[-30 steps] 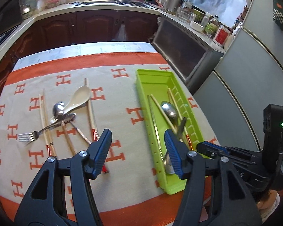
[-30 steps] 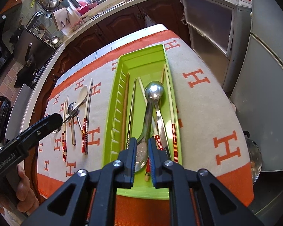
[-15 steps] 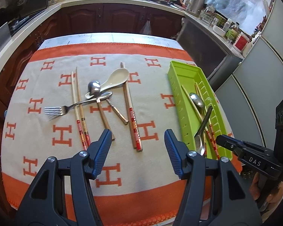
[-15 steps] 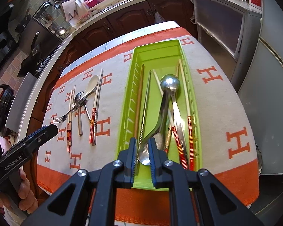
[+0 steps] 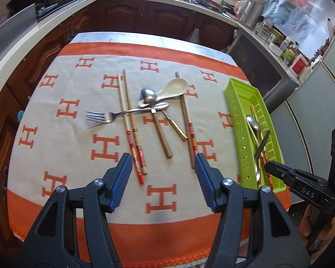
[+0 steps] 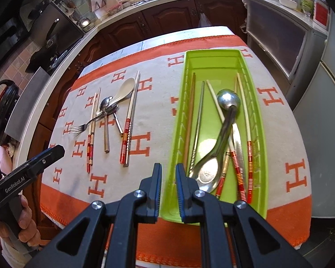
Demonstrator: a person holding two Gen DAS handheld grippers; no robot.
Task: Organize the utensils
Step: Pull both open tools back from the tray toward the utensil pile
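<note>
From the left wrist, the left gripper (image 5: 163, 176) hangs wide-jawed and empty above loose chopsticks (image 5: 131, 131) and a fork (image 5: 100, 117) on the H-patterned cloth (image 5: 55, 147), "DAS" legible on the other tool, while from the right wrist, the right gripper (image 6: 168, 192), jaws narrowly parted and empty, hovers at the green tray (image 6: 261, 156) holding spoons (image 6: 221, 138), "GenRobot.AI" readable opposite.

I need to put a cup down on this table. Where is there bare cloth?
Bare cloth lies left of the fork, between the chopsticks and the green tray, and along the near orange border. The middle is crowded around the white spoon, and the tray is full.
</note>
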